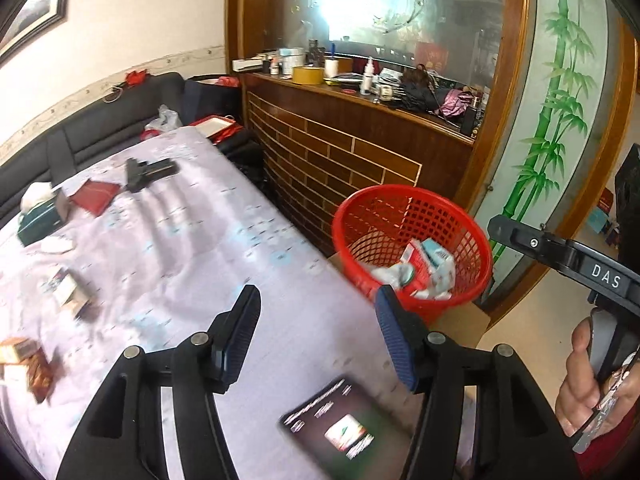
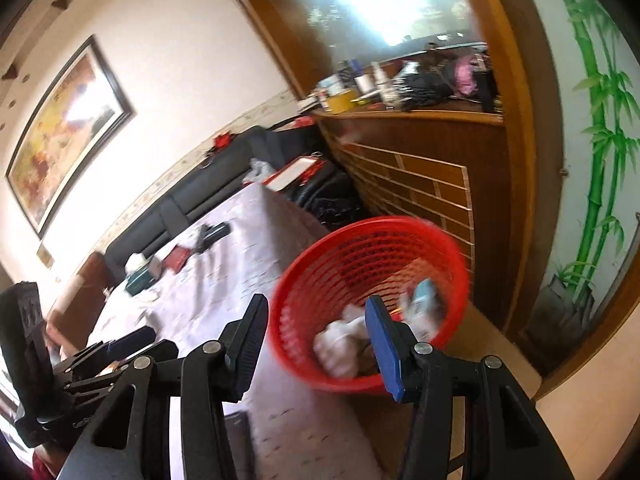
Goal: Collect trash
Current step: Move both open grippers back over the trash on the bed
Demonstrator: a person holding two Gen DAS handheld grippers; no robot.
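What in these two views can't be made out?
- Dark packet, left wrist view: print blurred, partly hidden behind the left claw.
- Red basket contents, right wrist view: motion blur, right claw finger in front.
- Small boxes, left wrist view: blurred, labels unreadable.

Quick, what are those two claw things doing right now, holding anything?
Left gripper: open, holding nothing, over the table's cloth.
Right gripper: open, empty, near the red basket.
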